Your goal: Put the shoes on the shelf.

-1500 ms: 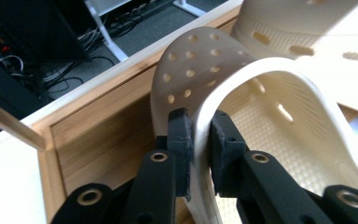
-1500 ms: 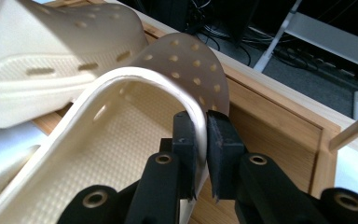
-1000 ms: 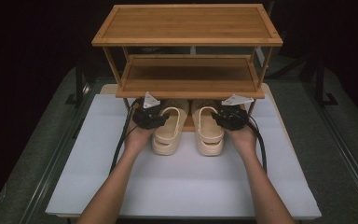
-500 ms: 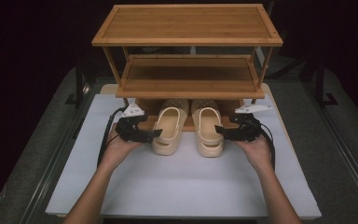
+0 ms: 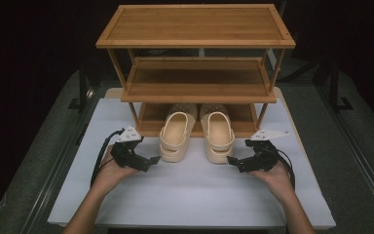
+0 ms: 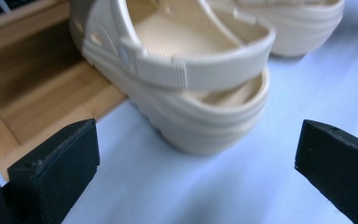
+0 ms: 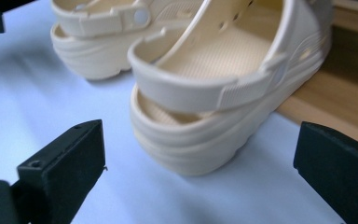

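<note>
A pair of cream clogs stands with its toes on the bottom shelf of a wooden rack and its heels out on the white mat. My left gripper is open just left of the left clog. In the left gripper view that clog's heel and strap lie beyond the wide jaws of the left gripper, untouched. The right gripper is open just right of the right clog. Its own camera shows the right gripper empty, with the right clog ahead and the left clog behind.
The rack has a top shelf, a middle shelf and a low bottom shelf whose front edge meets the white mat. Rack legs flank the clogs. Dark table surface and rails run along both sides of the mat.
Both grippers have come away from the sides of the clogs, outward and back toward the person. The clogs have stayed where they were.
</note>
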`<control>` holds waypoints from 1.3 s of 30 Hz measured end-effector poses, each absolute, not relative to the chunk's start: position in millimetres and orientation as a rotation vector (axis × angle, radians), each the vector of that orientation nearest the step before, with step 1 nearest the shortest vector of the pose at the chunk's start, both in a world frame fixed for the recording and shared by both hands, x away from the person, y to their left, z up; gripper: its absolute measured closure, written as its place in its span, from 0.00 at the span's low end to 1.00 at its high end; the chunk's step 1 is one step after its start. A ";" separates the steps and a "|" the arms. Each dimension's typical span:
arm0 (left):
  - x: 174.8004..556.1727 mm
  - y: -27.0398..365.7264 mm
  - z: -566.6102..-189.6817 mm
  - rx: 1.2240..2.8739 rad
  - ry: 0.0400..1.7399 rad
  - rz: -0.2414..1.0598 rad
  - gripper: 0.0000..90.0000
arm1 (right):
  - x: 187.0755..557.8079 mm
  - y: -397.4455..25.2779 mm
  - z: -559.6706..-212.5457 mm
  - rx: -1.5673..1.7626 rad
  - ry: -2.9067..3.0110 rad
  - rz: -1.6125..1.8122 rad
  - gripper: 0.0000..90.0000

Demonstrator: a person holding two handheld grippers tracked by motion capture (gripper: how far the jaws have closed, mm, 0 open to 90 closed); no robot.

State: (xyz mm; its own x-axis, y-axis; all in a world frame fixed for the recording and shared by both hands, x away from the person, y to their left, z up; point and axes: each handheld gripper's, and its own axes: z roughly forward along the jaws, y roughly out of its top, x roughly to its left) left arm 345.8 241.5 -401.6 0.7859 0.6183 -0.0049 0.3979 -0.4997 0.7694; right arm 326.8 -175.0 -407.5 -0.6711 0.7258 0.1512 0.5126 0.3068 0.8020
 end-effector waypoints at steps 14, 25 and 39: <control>365.0 224.5 -433.3 2.172 0.706 0.292 0.00 | 338.2 -165.4 -433.6 1.107 2.406 1.224 0.00; 380.6 203.7 -438.9 2.169 0.633 0.222 0.00 | 356.8 -147.0 -441.1 1.055 2.454 1.215 0.00; 392.0 189.3 -432.7 2.168 0.623 0.237 0.00 | 373.7 -134.1 -440.2 1.042 2.456 1.237 0.00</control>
